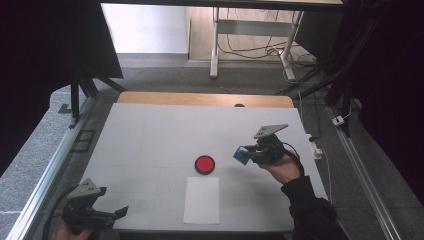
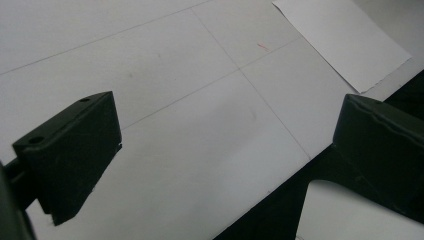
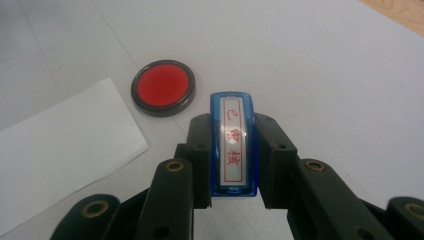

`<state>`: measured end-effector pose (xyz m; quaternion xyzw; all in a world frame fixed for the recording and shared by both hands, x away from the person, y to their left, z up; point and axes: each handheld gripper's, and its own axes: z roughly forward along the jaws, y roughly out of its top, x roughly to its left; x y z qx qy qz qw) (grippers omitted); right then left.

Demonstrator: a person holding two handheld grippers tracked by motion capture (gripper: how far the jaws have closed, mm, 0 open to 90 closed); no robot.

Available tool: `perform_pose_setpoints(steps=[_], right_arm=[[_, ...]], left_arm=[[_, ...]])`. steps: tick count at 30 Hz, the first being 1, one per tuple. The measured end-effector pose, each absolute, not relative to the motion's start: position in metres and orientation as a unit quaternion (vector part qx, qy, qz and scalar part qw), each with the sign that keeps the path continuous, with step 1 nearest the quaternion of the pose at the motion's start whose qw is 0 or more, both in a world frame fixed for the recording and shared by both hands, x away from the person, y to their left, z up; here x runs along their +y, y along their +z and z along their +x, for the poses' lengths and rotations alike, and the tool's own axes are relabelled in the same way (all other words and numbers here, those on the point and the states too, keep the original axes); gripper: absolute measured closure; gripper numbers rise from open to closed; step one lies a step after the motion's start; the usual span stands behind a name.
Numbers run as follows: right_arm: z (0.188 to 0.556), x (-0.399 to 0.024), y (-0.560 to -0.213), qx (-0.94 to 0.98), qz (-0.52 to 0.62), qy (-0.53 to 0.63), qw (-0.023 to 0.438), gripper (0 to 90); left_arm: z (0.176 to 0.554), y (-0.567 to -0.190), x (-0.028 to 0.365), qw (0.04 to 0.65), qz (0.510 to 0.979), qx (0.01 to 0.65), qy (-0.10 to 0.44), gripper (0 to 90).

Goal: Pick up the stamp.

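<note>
While clamped between the jaws of the right gripper [image 3: 233, 150], blue stamp [image 3: 233, 145] raised above the white table [image 1: 150, 135], white label with red-framed red characters, beyond it red ink pad [image 3: 163, 87], white paper [image 3: 60, 135], left gripper [image 1: 120, 212] spread empty.

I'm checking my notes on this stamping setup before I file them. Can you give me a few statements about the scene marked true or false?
1. The right gripper is shut on the blue stamp. True.
2. The red ink pad sits on top of the white paper sheet. False: it lies on the table just beyond the sheet, apart from it.
3. The left gripper holds the paper. False: its fingers stand wide apart with nothing between them.
4. The stamp is held above the table, to the right of the ink pad in the high view. True.
</note>
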<state>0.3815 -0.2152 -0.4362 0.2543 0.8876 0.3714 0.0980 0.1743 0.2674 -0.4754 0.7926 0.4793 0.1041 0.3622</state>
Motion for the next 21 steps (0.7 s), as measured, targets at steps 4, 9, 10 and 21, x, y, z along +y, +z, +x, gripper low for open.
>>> perform_pose_setpoints(steps=[4,9,10,21], right_arm=[[0.375,-0.213,-0.434,0.886,0.249,0.378,0.098,71.1],[0.366,-0.212,-0.43,0.884,0.243,0.387,0.1,71.1],[0.363,-0.212,-0.43,0.883,0.243,0.387,0.1,71.1],[0.344,-0.208,-0.424,0.874,0.242,0.409,0.101,71.1]], left_arm=[[0.174,-0.475,0.267,0.363,0.793,0.479,0.103,0.0],[0.175,-0.476,0.267,0.363,0.793,0.478,0.101,0.0],[0.175,-0.476,0.267,0.363,0.793,0.478,0.101,0.0],[0.175,-0.476,0.267,0.363,0.794,0.478,0.099,0.0]])
